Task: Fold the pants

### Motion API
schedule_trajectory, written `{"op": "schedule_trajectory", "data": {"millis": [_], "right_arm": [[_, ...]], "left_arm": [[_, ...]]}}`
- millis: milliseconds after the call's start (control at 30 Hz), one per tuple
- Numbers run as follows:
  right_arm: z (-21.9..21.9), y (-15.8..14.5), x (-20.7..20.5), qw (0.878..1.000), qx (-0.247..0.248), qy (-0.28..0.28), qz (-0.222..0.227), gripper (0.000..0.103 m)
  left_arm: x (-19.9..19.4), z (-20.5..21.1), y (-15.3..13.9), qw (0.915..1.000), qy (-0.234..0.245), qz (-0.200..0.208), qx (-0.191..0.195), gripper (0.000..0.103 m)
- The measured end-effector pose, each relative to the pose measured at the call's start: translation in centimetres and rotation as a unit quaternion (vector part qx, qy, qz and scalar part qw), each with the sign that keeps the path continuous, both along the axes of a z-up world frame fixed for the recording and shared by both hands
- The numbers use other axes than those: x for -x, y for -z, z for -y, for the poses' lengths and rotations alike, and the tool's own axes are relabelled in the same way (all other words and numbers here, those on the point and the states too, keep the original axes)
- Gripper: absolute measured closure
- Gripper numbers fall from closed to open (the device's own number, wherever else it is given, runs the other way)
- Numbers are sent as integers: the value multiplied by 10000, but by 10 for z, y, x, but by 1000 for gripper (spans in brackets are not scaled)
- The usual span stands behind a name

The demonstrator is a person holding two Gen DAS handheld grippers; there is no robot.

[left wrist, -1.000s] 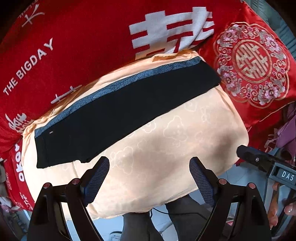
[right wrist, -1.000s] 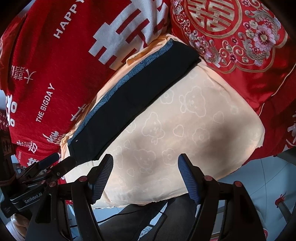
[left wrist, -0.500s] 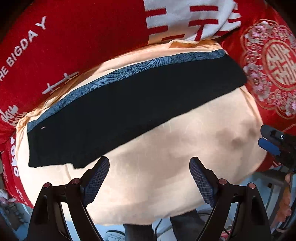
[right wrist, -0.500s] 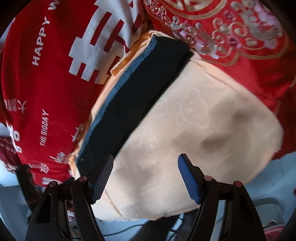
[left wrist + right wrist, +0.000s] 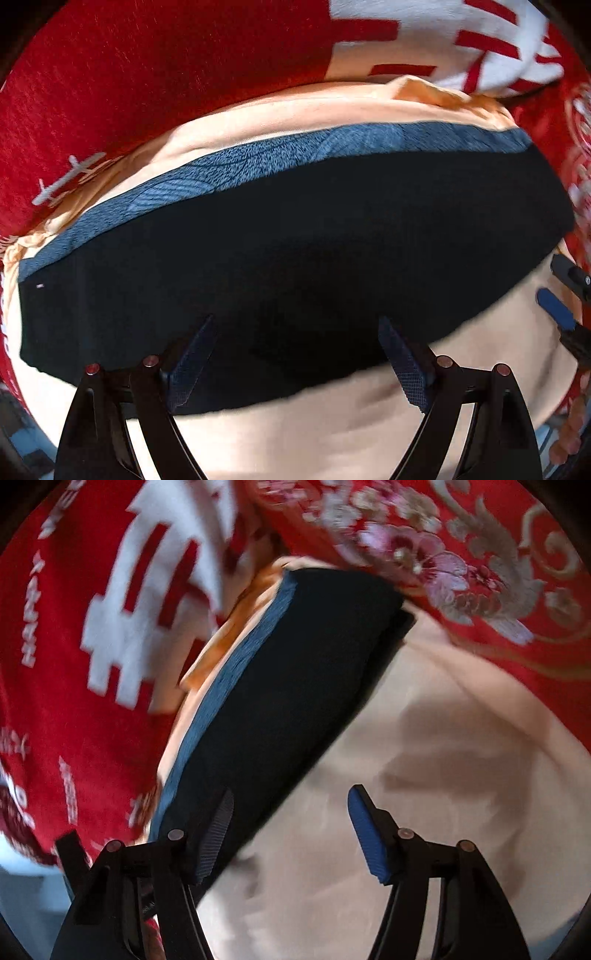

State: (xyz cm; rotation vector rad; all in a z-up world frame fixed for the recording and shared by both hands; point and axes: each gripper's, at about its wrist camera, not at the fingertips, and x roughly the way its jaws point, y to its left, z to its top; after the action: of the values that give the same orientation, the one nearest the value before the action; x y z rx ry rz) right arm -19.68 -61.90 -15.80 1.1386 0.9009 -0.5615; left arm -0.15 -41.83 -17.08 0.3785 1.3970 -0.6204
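Left gripper [image 5: 295, 354]: jaws spread wide, nothing between them. Both pads hang over the near long edge of the pants [image 5: 295, 258]; whether they touch the cloth cannot be told.

Right gripper [image 5: 291, 830]: jaws spread wide, nothing pinched. Its left pad sits over the near edge of the pants [image 5: 280, 686], its right pad over bare peach cloth. In the left wrist view the right gripper [image 5: 561, 299] shows at the right edge, beside the pants' right end.

Pants: black, folded into one long flat band lying lengthwise across the peach blanket [image 5: 332, 435], toward its far edge. A blue textured strip [image 5: 258, 158] runs the whole far long edge of the band. A small pale tag sits near the left end, too small to read.

Edges and room: a broad stretch of the peach blanket [image 5: 443, 757] lies bare between the pants' near edge and the blanket's near edge. A narrow peach margin shows beyond the blue strip, with a rumpled orange fold at the far right corner.

No containers in view.

Surround: red bedspread [image 5: 166, 74] beyond the blanket, bearing a large white character. Small white lettering on the red bedspread [image 5: 55, 664] is blurred and not readable. A red embroidered cushion [image 5: 461, 561] with pink flowers and gold scrollwork touches the pants' right end.
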Motion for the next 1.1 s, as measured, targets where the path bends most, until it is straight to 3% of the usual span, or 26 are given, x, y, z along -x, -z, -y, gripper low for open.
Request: {"op": "schedule_trajectory", "data": {"millis": [233, 300, 433, 467, 500, 533, 567, 667, 800, 833, 900, 967, 1100], "right_arm": [[20, 7, -11, 9971, 598, -224, 417, 35], [25, 9, -20, 9958, 726, -243, 497, 35], [34, 13, -37, 9936, 956, -39, 601, 35], [35, 12, -43, 9940, 991, -25, 462, 36], [35, 10, -47, 9943, 1025, -11, 280, 51], [36, 7, -49, 9943, 1064, 28, 105, 84], [38, 5, -48, 9947, 1010, 67, 162, 86], [34, -15, -51, 9931, 1116, -210, 308, 87], [20, -45, -60, 9850, 1463, -810, 415, 87], [17, -48, -62, 9837, 1499, -900, 410, 87], [7, -53, -70, 9803, 1594, -1108, 358, 88], [-5, -62, -79, 9727, 1852, -1360, 313, 88], [-30, -75, -97, 9575, 2278, -1752, 231, 88]], "left_arm": [[-1, 14, 16, 9973, -88, 601, 400, 14], [-1, 12, 22, 9961, -246, 695, 475, 2], [-8, 6, 27, 9966, -297, 502, 573, 0], [-9, 8, 25, 9973, -241, 476, 498, 5], [-10, 10, 20, 9978, -176, 441, 473, 11], [-10, 12, 13, 9979, -104, 430, 482, 25], [-10, 15, 7, 9977, -30, 457, 498, 30], [-2, 26, -8, 9951, 137, 715, 664, 30], [14, 48, 13, 9969, 287, 255, 684, 31], [20, 49, 13, 9951, 308, 542, 773, 30], [23, 49, 12, 9938, 352, 650, 827, 30], [15, 44, 13, 9938, 320, 446, 962, 30], [8, 36, 12, 9912, 590, 505, 1070, 29]]}}
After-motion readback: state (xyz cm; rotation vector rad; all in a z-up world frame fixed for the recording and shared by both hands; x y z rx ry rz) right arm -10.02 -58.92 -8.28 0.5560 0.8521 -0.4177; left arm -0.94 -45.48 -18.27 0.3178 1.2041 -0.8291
